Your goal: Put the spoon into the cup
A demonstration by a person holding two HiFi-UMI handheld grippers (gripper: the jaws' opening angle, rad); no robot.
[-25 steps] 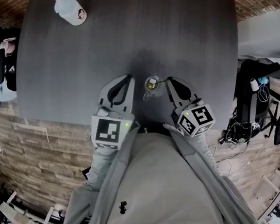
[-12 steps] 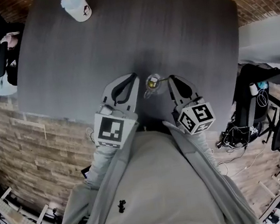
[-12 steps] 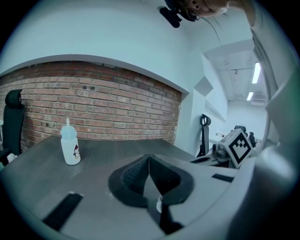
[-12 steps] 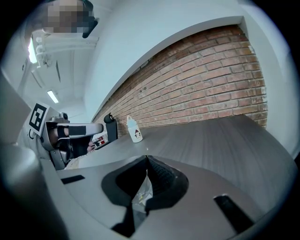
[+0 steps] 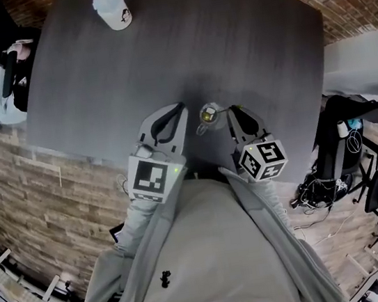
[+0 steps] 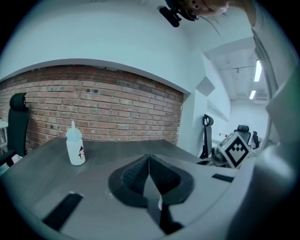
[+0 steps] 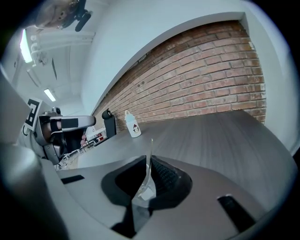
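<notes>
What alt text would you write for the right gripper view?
The right gripper is shut on a thin, pale spoon held edge-on between its jaws, over a dark grey table. A small white bottle stands farther back on the table, with a brick wall behind.

In the head view the cup [image 5: 207, 114] is too small to tell what the yellowish spot in it is. The spoon [image 5: 219, 110] shows only as a thin pale line from the right tool [image 5: 231, 110] to the cup's rim; its bowl cannot be made out. In the right gripper view it is an edge-on sliver between closed jaws, its lower end blurred. The person's hands hide under marker cubes [image 5: 152, 176] and sleeves [image 5: 140, 221]. The picture's top edge cuts off the bench [image 5: 229, 42]. The print on the bottle [image 5: 112, 9] is too small to read.
</notes>
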